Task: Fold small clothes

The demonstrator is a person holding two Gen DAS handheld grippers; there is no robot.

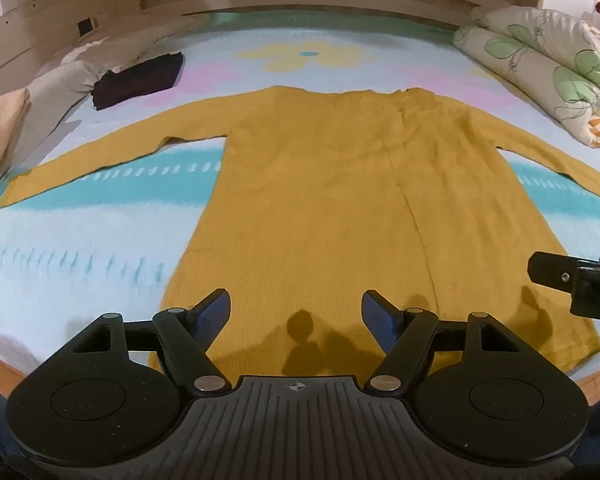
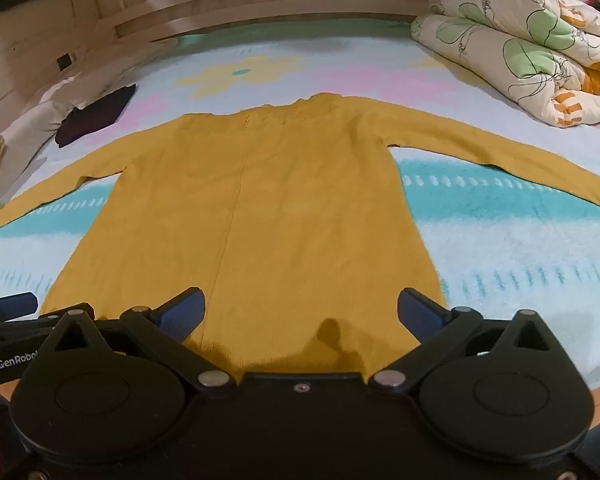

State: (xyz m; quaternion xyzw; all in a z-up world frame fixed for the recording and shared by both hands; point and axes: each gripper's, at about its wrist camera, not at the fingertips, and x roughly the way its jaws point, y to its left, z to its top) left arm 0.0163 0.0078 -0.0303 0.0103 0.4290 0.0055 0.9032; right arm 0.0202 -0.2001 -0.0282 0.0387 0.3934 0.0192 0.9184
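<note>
I hold both hand-held grippers, left and right, jaws apart and empty (nothing clamped), over the near hem of the mustard-yellow knitted long-sleeved sweater, whose long axis runs straight ahead up the bed.

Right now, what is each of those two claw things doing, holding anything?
Left gripper: jaws open, holding nothing, above the yellow sweater.
Right gripper: jaws wide open, holding nothing.

Mustard-yellow sweater; pale blue bedspread with turquoise stripe, pastel flowers; green-leafed cream quilt.
</note>
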